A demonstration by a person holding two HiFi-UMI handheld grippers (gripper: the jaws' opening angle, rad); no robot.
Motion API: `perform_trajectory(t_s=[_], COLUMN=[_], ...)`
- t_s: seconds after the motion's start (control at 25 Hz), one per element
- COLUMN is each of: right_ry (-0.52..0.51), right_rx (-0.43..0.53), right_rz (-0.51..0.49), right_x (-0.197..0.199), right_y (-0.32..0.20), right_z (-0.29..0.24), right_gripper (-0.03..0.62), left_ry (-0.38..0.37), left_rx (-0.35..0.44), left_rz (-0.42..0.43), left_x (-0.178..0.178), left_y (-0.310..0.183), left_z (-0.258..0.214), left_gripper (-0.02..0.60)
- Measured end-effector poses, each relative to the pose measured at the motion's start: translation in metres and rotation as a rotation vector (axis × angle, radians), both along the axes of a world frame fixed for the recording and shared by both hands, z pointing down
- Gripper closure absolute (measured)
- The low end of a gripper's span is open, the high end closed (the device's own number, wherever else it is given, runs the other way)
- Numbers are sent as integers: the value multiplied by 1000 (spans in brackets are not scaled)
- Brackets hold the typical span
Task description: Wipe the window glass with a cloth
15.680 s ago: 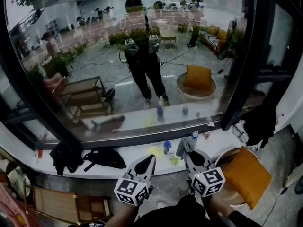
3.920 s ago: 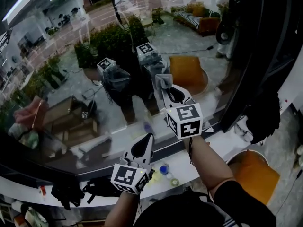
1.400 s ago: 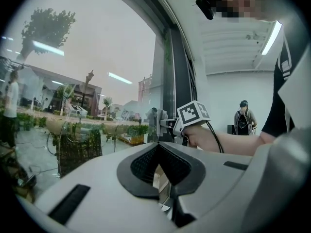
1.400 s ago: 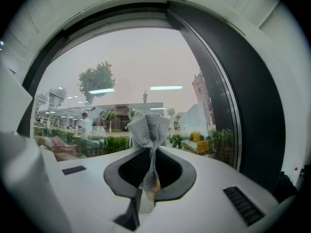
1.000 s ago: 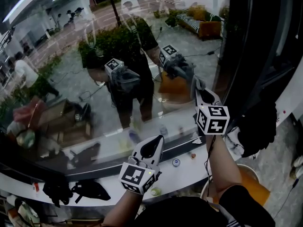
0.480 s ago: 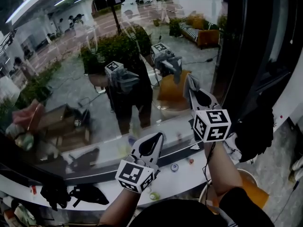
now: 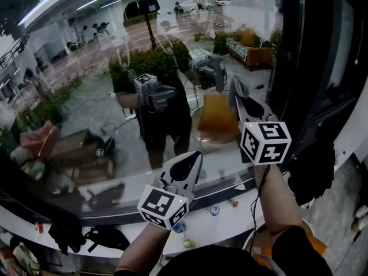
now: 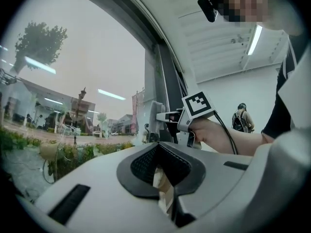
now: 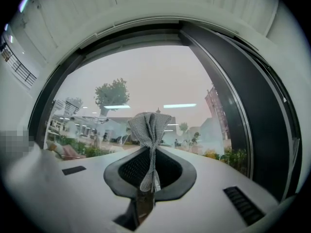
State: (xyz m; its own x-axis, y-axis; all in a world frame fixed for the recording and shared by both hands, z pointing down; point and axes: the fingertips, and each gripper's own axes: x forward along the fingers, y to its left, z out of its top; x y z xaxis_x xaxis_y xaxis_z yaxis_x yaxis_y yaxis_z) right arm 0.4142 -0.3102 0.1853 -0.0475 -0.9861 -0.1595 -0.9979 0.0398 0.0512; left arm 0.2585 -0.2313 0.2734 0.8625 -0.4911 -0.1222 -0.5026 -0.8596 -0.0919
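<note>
The window glass [image 7: 86, 96] fills most of the head view and mirrors a person and both grippers. My right gripper [image 7: 238, 96] is raised near the pane's right side, shut on a grey cloth [image 7: 237, 87]. I cannot tell whether the cloth touches the glass. In the right gripper view the bunched cloth [image 9: 148, 126] stands up from the shut jaws of that gripper [image 9: 147, 181], with the pane [image 9: 160, 76] just ahead. My left gripper [image 7: 190, 161] hangs lower and to the left, shut on nothing. The left gripper view shows that gripper [image 8: 163, 191] shut, and beyond it the right gripper [image 8: 167, 118] with the cloth [image 8: 154, 111].
A thick black window frame [image 7: 302, 68] runs down just right of the cloth. Below the pane a white sill [image 7: 230, 214] carries small bottles [image 7: 214, 210] and dark bundles [image 7: 69, 234]. An orange cushion [image 7: 261, 247] lies at the bottom right.
The right gripper with the cloth has shifted a little, back and forth and slightly upward beside the frame. The left gripper stays low and shut.
</note>
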Motion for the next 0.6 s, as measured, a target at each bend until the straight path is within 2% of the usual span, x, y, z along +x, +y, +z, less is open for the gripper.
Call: perform_trajectory(t_s=[0.24, 0.6], right_ry=[-11, 8], right_rx=[-20, -58], right_rz=[-4, 9], right_x=[-3, -5], right_y=[-10, -30], right_z=[-6, 0], right_gripper=[549, 549], left_ry=[23, 27], left_rx=[18, -17], left_rz=[-13, -42], left_x=[-8, -18], left_y=[-8, -19], left_z=[-17, -11], left_gripper=[574, 574])
